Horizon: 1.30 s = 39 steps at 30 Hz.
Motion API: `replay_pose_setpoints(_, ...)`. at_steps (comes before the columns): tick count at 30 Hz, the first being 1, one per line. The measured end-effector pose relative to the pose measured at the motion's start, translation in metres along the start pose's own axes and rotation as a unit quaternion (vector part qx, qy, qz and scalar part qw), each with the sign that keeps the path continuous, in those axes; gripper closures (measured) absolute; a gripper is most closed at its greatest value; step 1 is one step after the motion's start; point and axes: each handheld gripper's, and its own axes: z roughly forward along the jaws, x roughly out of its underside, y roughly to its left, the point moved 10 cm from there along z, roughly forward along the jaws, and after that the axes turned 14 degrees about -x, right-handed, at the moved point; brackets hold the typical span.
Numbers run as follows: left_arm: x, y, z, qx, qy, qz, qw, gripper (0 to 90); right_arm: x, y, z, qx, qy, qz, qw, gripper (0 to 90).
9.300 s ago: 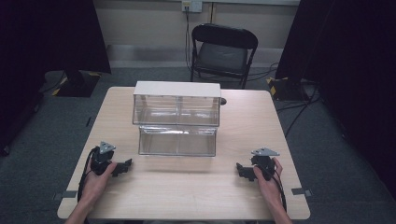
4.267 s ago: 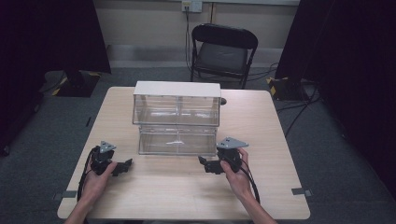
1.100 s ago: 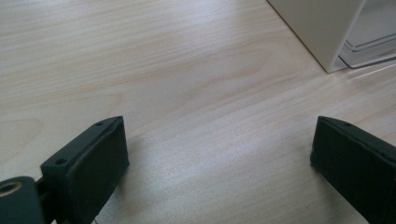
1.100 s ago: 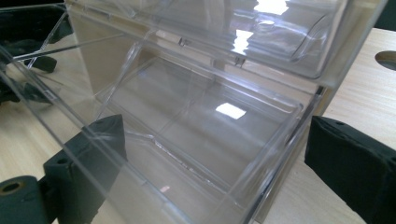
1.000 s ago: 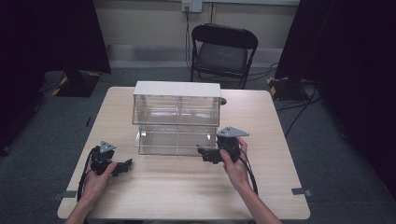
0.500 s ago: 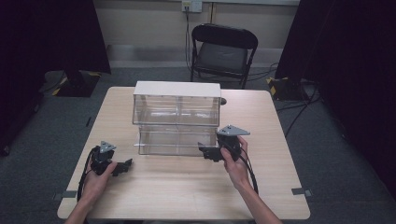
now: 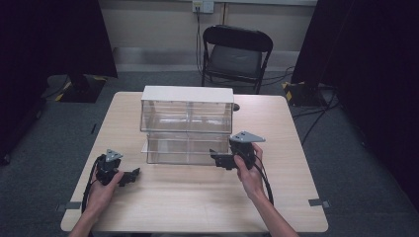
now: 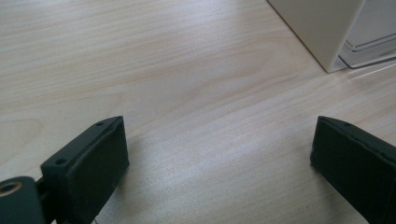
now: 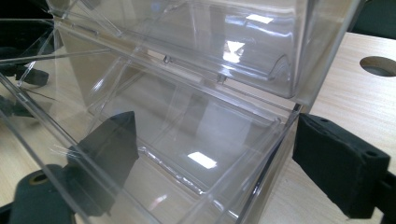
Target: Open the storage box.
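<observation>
**Item 1. Clear drawer unit** [image 7: 187, 123]. Two tiers of transparent plastic under a white top, standing at the middle of the desk [image 7: 197, 202], toward its far side. The lower drawer [image 7: 183, 150] sits forward of the tier above it, so I judge it partly drawn out. In my right gripper view the lower drawer's front corner [image 9: 275, 140] runs between my two fingers. Both tiers look empty as far as the clear walls let me see.

**Item 2. My right gripper** [image 7: 222, 161]. Raised at the lower drawer's right front corner, fingers spread wide. One finger [image 9: 109, 140] shows through the plastic, inside the drawer wall; the other [image 9: 338, 163] lies outside it, over bare wood. They straddle the wall without pressing on it; nothing is held.

**Item 3. My left gripper** [image 7: 129, 176]. Resting low on the desk, near its front left, well apart from the unit. Fingers wide, with bare wood between them; the unit's white corner [image 8: 322, 32] shows beyond. Idle, holding nothing.

**Item 4. Surroundings.** A folding chair [image 7: 236, 54] beyond the desk's far edge; a round cable hole [image 9: 377, 65] in the desk top to the right of the unit.

**Status of work.** Early. My judgement: the approach to the lower drawer is made and the fingers are placed around its wall. Left to do: close on the wall, then slide the drawer, whether out or home I cannot tell.
</observation>
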Motion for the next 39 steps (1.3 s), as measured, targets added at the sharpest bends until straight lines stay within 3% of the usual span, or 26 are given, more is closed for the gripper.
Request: replay_pose_setpoints(39, 0.000, 0.000, 0.000, 0.000, 0.000, 0.000, 1.0000, 3.6, -0.012, -0.004, -0.004, 0.007, -0.019, 0.004, 0.9998, 14.7)
